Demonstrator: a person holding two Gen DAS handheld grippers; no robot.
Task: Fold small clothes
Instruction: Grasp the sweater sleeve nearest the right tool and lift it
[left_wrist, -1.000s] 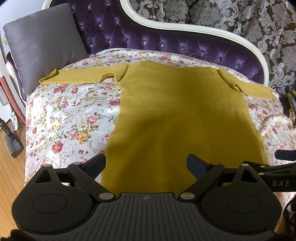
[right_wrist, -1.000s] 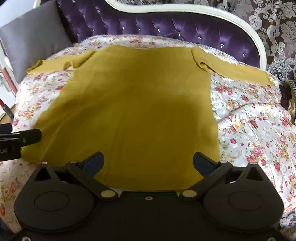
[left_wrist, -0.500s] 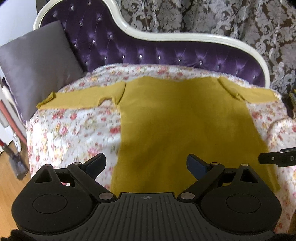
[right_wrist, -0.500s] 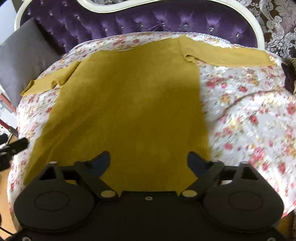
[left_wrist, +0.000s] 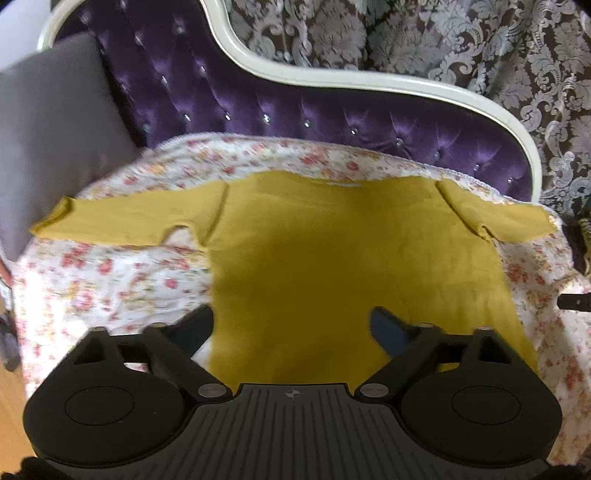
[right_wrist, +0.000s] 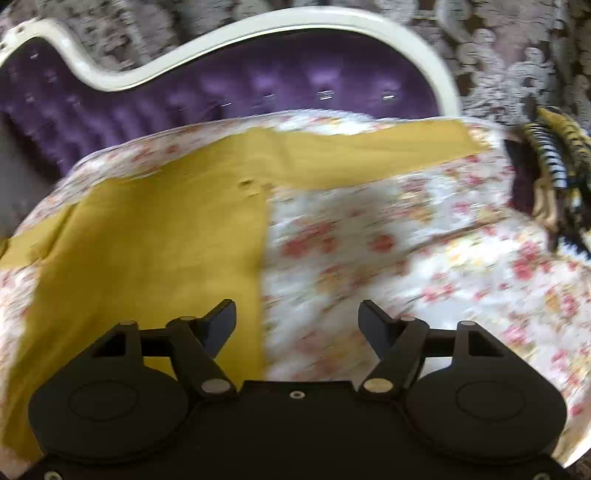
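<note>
A mustard-yellow long-sleeved top (left_wrist: 332, 258) lies flat on a floral bedspread (left_wrist: 110, 280), both sleeves spread out sideways. My left gripper (left_wrist: 291, 325) is open and empty, held above the top's lower left part. My right gripper (right_wrist: 297, 319) is open and empty, above the top's right side edge (right_wrist: 260, 258), with the right sleeve (right_wrist: 388, 147) stretching away ahead. A tip of the right gripper shows at the right edge of the left wrist view (left_wrist: 574, 301). The right wrist view is blurred by motion.
A purple tufted headboard (left_wrist: 332, 110) with a white frame stands behind the bed. A grey pillow (left_wrist: 48, 129) leans at the far left. A striped yellow and black object (right_wrist: 554, 158) lies off the bed's right side. Wood floor (left_wrist: 11, 406) shows at lower left.
Both grippers have risen and tilted up, so more headboard shows. The right gripper has swung right, from over the top's middle to its right edge. Both stay open.
</note>
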